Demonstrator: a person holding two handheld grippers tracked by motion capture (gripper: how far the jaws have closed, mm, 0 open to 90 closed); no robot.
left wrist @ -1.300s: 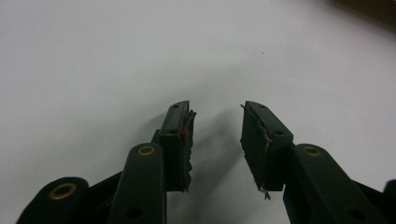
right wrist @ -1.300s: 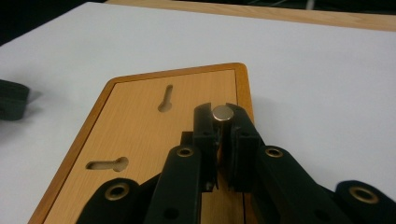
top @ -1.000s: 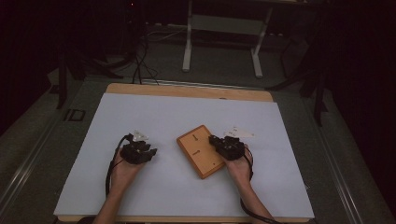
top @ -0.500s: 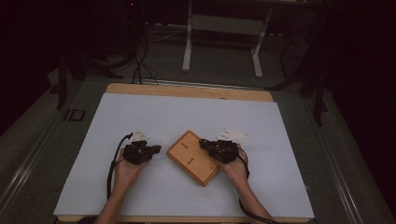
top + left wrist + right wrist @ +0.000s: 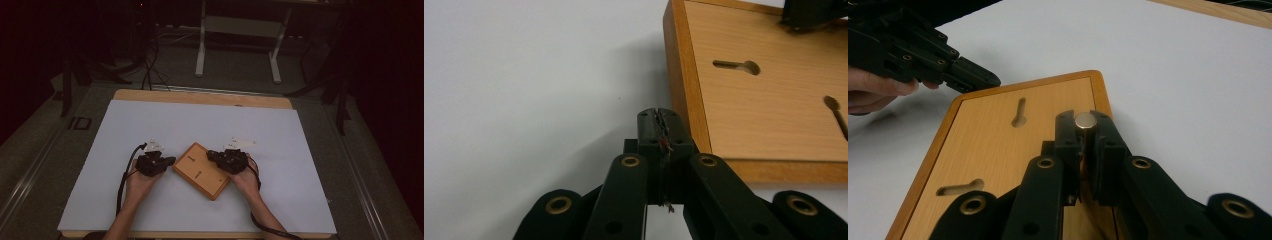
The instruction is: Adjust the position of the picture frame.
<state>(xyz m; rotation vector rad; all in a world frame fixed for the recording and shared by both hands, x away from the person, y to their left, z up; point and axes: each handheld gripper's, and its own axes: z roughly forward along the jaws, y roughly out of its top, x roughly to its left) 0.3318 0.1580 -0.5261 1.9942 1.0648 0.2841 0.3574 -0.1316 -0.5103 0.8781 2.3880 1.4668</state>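
A flat wooden board with two keyhole slots lies on the white table cover between my two grippers. My left gripper lies at the board's left edge; in the left gripper view its jaws are shut together with nothing between them, just off the board's rim. My right gripper reaches over the board from the right. In the right gripper view it is shut on a small upright metal peg above the board. The left gripper points at the board's far corner.
The white cover spans the table, with a wooden edge at the back. A white stand rises from the dark floor behind. Cables trail from both grippers toward the front edge.
The board has slid a little to the left and turned, with the right gripper moving left along with it. The left hand has stayed in place beside the board.
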